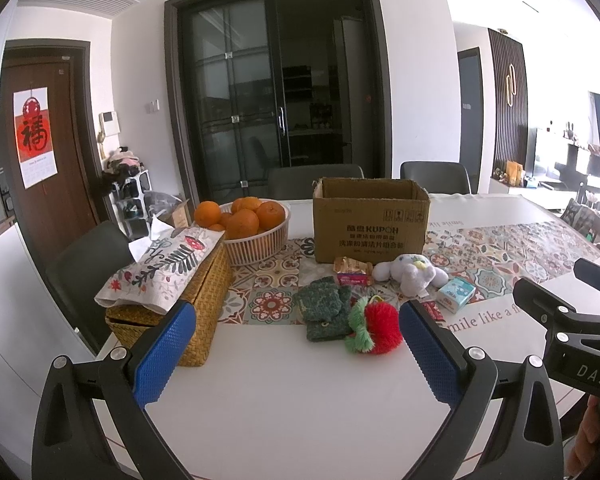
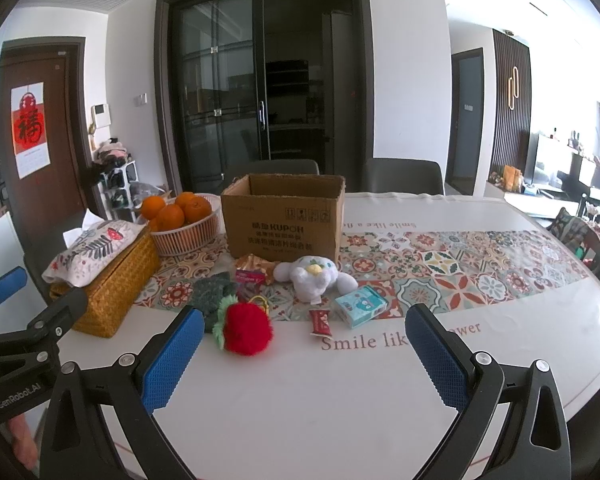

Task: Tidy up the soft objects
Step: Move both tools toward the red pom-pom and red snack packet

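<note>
A red plush strawberry (image 1: 380,330) (image 2: 247,330), green knitted gloves (image 1: 325,311) (image 2: 214,292) and a white plush toy (image 1: 410,272) (image 2: 314,276) lie on the table in front of an open cardboard box (image 1: 370,220) (image 2: 284,216). My left gripper (image 1: 298,350) is open and empty, held above the table just short of the gloves and strawberry. My right gripper (image 2: 304,354) is open and empty, to the right of the strawberry.
A wicker tissue box (image 1: 172,304) (image 2: 108,284) stands at the left, with a basket of oranges (image 1: 256,228) (image 2: 184,224) behind it. Snack packets (image 1: 352,272) (image 2: 321,322) and a small blue tissue pack (image 1: 456,294) (image 2: 360,306) lie among the soft things. Chairs stand behind the table.
</note>
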Tool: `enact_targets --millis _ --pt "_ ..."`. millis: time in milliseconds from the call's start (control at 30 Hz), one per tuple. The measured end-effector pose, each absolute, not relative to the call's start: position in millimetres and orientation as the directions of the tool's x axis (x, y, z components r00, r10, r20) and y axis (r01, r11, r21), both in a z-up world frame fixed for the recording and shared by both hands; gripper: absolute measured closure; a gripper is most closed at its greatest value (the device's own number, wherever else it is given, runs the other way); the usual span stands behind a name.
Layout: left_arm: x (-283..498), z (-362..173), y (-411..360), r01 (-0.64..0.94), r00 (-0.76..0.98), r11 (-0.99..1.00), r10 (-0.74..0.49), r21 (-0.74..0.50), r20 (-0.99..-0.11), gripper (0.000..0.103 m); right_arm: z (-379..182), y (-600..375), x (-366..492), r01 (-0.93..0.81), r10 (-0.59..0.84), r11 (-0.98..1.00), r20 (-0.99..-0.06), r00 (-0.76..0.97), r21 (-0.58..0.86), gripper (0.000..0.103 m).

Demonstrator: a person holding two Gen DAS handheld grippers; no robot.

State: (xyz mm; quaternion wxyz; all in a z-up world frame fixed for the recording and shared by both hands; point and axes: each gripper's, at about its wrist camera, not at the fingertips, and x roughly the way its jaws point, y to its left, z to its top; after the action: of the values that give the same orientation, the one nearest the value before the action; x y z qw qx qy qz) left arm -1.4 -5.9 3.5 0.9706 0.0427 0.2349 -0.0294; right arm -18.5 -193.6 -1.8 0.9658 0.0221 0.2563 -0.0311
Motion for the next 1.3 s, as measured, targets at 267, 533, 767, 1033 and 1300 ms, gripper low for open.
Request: enact_targets --millis 267,533,767,1033,1300 --pt "5 -10 -14 0.122 0.873 0.989 -0.067 0.083 -0.483 0.0 -15 -197 -15 0.076 -0.044 0.996 -0.517 0.855 0.041 0.001" --pt "24 -31 -34 0.189 0.845 0.977 -0.11 0.099 -0.523 0.0 -38 -212 4 0.079 -0.019 0.994 -0.573 0.82 0.08 0.001" --pt "47 -55 -44 0.188 0.821 0.981 -0.13 0.05 -0.556 0.0 -53 -225 30 0.069 0.003 0.993 -0.617 0.787 0.093 0.002" --pt "70 -81 -63 0.217 0.796 0.974 -0.135 0.07 -0.59 0.001 -77 -238 64 0.049 0.048 0.991 -0.684 0.728 0.122 0.012" --pt "100 -103 -76 0.244 0.768 0.967 -0.145 0.076 -0.624 0.004 -106 -240 100 0.013 0.092 0.991 -0.738 0.668 0.135 0.024"
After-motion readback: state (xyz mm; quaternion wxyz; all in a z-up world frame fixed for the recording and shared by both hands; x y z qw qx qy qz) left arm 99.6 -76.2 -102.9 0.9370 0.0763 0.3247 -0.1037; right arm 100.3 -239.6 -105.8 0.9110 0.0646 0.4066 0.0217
